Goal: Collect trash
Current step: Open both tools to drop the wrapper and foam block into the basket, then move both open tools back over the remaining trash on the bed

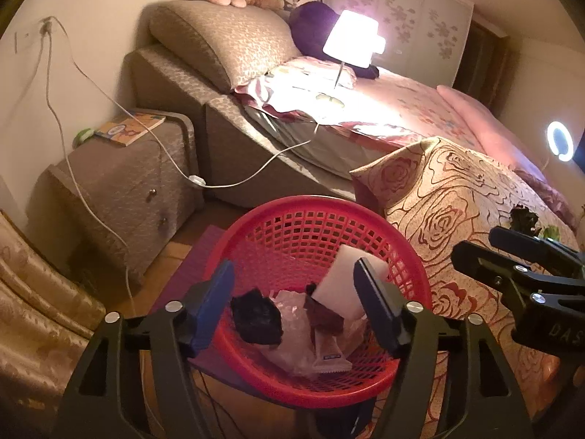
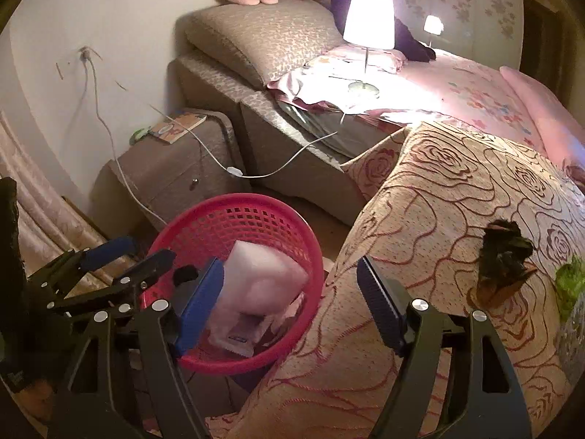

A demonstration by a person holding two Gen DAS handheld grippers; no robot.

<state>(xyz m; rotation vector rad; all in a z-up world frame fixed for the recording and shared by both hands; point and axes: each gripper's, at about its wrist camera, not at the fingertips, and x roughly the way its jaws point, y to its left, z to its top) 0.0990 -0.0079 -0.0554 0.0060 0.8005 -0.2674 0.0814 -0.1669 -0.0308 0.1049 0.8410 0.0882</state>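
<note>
Now, watch the rim: your left hand-held gripper (image 1: pixel 294 305) hangs over the red basket (image 1: pixel 416 274) with its jaws apart and nothing between them. The trash in the basket, a black crumpled scrap (image 1: pixel 256 320), a white foam sheet (image 1: pixel 342 285) and a small wrapper (image 1: pixel 329 356), lies below the pads. If you drop lower, a finger could catch the mesh wall and tip the basket, which looks light and sits just beside the bed's edge.

Your right hand-held gripper (image 2: pixel 290 301) is also spread wide and holds nothing. Its left finger hangs over the basket rim and its right finger over the rose-patterned cover (image 2: pixel 438 190). The trash still to collect is off to its right on that cover: a dark crumpled piece (image 2: pixel 506 256) and, beyond it, a green scrap (image 2: pixel 568 281) near the frame edge. The soft fabric is the risk; close too deep and you will probably pinch the cover with the scrap and drag it. The two grippers are also close together, so a quick swing could knock them.

Both point steeply downward, the left centred on the basket, the right straddling its near rim and the bed.
</note>
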